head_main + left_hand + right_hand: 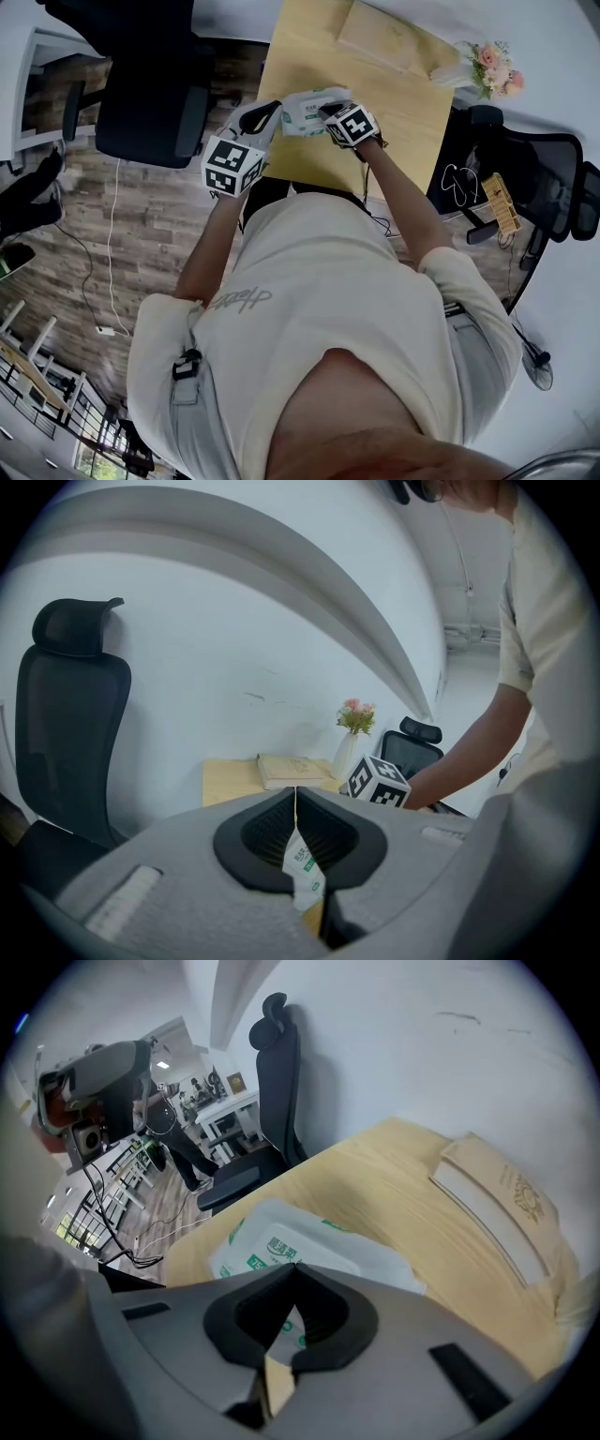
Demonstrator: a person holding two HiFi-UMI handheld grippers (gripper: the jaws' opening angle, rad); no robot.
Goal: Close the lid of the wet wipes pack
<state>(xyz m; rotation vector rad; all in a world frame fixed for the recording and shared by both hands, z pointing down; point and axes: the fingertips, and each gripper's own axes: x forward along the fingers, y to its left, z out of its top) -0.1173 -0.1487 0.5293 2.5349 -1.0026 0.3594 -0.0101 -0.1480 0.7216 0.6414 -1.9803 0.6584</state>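
Observation:
The white wet wipes pack [302, 112] with green print lies near the front edge of the wooden table [412, 122]. My left gripper [272, 116] is at the pack's left end and is shut on the pack's thin edge [302, 869], which shows between its pads. My right gripper [325, 111] is over the pack's right part. In the right gripper view its jaws [293, 1267] are shut tip to tip just above the pack's top face [281, 1239], with nothing held. The jaws hide the lid area, so I cannot tell how the lid stands.
A closed tan book [384, 39] lies at the table's far side. A white vase of pink flowers [489, 66] stands at the far right corner. Black office chairs stand at the left [150, 94] and the right [534, 183]. The floor is wood planks with a white cable [111, 244].

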